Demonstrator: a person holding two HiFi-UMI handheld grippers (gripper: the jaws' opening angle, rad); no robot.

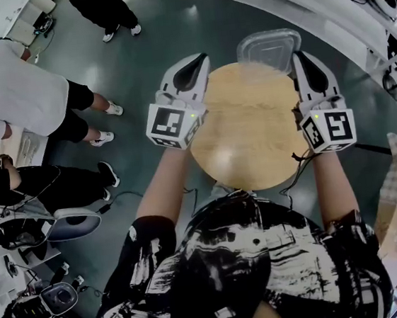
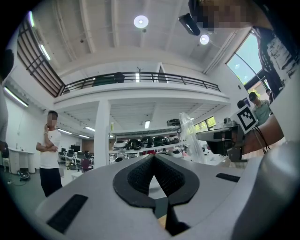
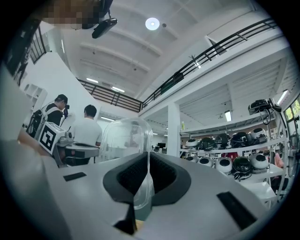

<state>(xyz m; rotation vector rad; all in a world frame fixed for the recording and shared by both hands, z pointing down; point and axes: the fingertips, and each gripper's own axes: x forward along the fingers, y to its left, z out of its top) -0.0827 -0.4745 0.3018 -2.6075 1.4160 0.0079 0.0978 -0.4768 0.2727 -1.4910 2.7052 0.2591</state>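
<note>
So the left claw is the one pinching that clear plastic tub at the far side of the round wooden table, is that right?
Not quite: it is the right claw that pinches the clear plastic tub, at the far side of the round wooden table. The right gripper view shows the tub's edge clamped between its jaws; the left claw is shut on nothing.

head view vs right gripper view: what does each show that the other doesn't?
Head view only: the whole round wooden table, the dark floor and people standing at the left.

Right gripper view only: the right gripper with its fingers shut on the rim of the clear plastic container, and shelves of helmets behind.

Both: the container, the right gripper, and the left gripper beside it.
</note>
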